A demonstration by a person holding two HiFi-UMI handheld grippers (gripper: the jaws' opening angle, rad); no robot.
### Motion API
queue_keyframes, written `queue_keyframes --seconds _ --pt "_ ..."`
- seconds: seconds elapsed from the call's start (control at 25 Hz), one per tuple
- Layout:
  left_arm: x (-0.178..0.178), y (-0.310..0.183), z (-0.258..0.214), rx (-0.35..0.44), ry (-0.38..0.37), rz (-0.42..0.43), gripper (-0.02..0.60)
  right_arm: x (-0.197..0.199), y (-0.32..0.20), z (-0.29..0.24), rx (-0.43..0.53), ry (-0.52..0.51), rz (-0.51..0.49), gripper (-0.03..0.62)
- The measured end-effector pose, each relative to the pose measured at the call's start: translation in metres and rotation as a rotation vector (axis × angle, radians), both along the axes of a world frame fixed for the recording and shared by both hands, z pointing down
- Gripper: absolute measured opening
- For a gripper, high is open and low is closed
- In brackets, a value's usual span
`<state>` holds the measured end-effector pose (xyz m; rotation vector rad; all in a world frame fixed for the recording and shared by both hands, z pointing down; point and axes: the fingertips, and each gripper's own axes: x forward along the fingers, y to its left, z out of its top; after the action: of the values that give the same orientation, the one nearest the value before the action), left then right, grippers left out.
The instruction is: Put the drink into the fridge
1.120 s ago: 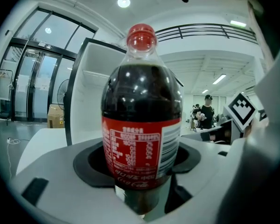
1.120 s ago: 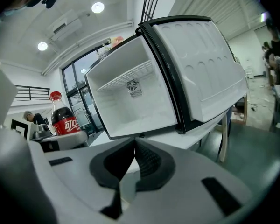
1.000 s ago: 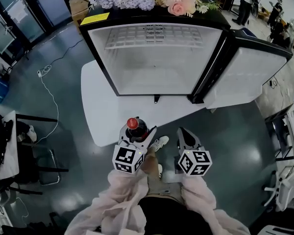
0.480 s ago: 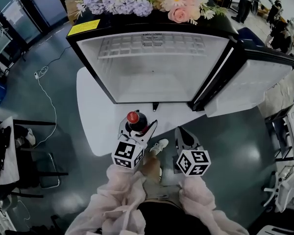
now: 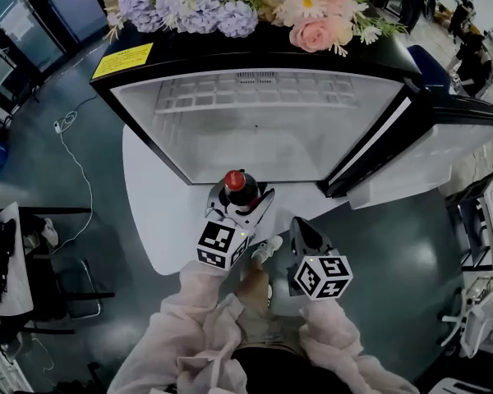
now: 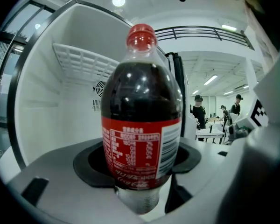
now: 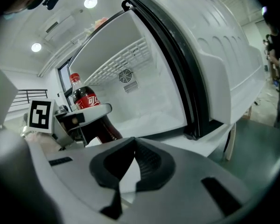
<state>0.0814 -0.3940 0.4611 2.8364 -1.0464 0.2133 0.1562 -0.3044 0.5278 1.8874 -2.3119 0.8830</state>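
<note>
Drink bottle [image 5: 241, 187], dark cola with a red cap and a red label, stands upright, pinched low on its body between the jaws of the left hand-held gripper [image 5: 241, 200]. It is held over the white counter [image 5: 156, 220], right at the front edge of the open fridge [image 5: 255, 138]. The fridge's door [image 5: 444, 138] swings out to the right, and flowers [image 5: 255, 2] lie along its top. A second ago the bottle was nearer the person, over the counter's near edge; it has since travelled toward the fridge's white interior. The right hand-held gripper [image 5: 301, 226] sits behind and to the right, its jaws pressed together with nothing between them.
</note>
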Motion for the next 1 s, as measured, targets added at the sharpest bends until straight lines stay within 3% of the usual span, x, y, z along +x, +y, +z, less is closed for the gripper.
queue_keyframes --seconds 0.32,1.0 --pt "0.023 -0.036 -0.004 0.019 0.011 0.035 0.316 -0.01 -0.007 0.012 -0.028 0.014 -0.041 0.012" --pt "0.056 -0.097 -0.003 0.026 0.022 0.037 0.316 -0.012 -0.02 0.021 -0.058 -0.013 -0.029 0.012"
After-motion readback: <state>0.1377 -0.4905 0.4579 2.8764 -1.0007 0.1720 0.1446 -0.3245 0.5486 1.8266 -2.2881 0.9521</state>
